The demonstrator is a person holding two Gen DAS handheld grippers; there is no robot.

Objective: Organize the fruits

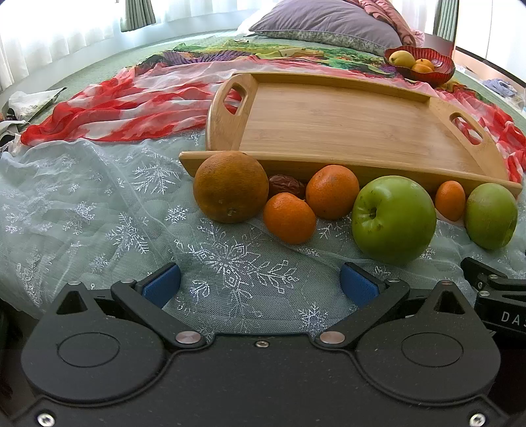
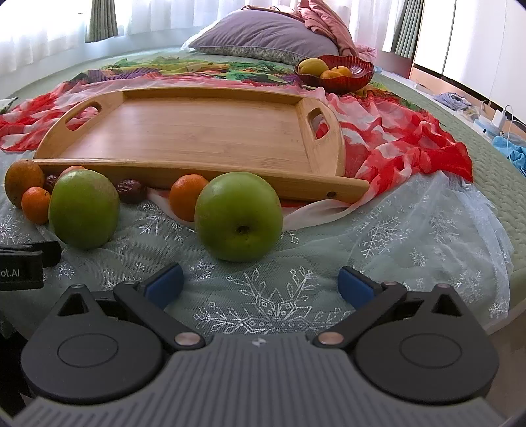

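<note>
A bare wooden tray lies on the bed. Along its near edge sit a large orange, small mandarins, two green apples and dark red dates. My left gripper is open, low over the lace cloth, short of the fruit row. My right gripper is open too, just in front of the nearer green apple. Neither holds anything.
A red bowl with a yellow fruit and mandarins stands behind the tray, near a purple pillow. Red-and-white scarves surround the tray. The bed edge drops off at the right.
</note>
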